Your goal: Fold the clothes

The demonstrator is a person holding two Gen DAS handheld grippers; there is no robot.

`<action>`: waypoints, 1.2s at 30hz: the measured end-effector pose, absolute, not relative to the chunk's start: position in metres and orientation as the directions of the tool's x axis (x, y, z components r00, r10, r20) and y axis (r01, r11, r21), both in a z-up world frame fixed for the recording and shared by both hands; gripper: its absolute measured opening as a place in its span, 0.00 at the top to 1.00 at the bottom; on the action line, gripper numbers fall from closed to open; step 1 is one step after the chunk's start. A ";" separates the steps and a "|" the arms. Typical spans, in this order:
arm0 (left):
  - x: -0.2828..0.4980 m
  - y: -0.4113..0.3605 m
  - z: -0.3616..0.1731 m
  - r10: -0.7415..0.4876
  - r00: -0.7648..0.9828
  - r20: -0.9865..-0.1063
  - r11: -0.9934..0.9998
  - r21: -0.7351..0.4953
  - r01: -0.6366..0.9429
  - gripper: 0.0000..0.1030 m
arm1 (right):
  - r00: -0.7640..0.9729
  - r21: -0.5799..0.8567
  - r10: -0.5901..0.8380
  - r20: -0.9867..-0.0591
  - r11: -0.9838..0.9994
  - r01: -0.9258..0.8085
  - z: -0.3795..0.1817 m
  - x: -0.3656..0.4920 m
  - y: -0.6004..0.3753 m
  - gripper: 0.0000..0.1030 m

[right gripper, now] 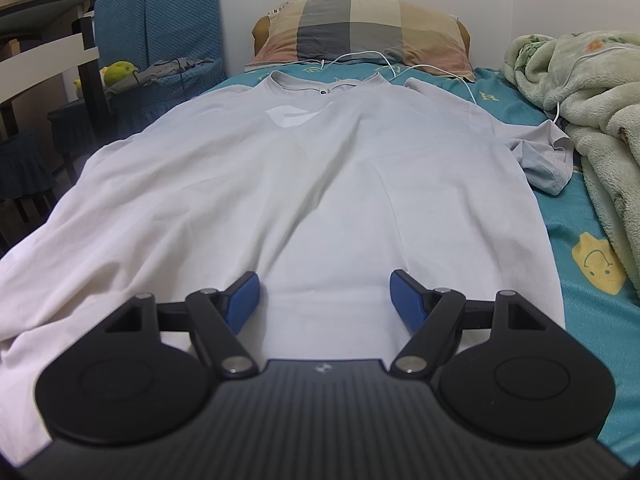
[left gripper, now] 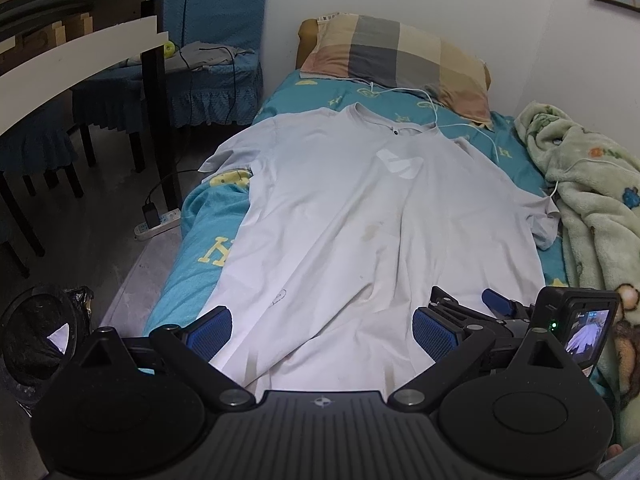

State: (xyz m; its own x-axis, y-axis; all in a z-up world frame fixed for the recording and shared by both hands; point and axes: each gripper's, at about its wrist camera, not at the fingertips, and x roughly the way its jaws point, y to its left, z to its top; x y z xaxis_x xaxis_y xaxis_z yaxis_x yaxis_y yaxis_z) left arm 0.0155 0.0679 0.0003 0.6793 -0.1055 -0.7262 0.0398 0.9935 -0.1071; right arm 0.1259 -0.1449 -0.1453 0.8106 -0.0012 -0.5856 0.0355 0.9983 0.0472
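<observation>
While the white T-shirt lies spread flat on the bed, the left gripper and right gripper hover over its hem, jaws spread wide, grasping nothing.

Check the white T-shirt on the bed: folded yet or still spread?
Spread. The T-shirt lies flat and full length on the bed, collar toward the pillow, both sleeves out.

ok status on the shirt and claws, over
Left claw open, right claw open, both at hem. White t-shirt flat, unfolded. White cable lies by the collar.
</observation>
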 end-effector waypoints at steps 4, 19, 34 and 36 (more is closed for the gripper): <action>0.016 0.069 0.000 -0.100 0.676 -0.730 0.994 -0.107 0.032 0.04 | 0.811 0.047 -0.001 -0.586 0.998 0.035 -0.145 0.126 -0.145 0.28; 0.024 0.064 -0.008 -0.083 0.652 -0.754 0.996 -0.079 0.035 0.04 | 0.810 0.047 -0.001 -0.586 0.998 0.035 -0.146 0.126 -0.146 0.28; 0.023 0.078 -0.009 -0.143 0.665 -0.733 0.984 -0.177 0.017 0.04 | 0.810 0.046 -0.001 -0.586 0.998 0.035 -0.146 0.126 -0.145 0.28; 0.022 0.077 -0.009 -0.150 0.668 -0.729 0.984 -0.177 0.027 0.04 | 0.810 0.047 -0.001 -0.586 0.998 0.035 -0.146 0.126 -0.145 0.28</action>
State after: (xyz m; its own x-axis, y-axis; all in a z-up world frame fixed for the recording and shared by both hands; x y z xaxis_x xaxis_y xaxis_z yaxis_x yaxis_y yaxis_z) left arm 0.0224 0.0774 -0.0093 0.6682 -0.1498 -0.7288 0.0273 0.9838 -0.1771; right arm 0.1263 -0.1454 -0.1459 0.8101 -0.0013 -0.5863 0.0353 0.9983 0.0466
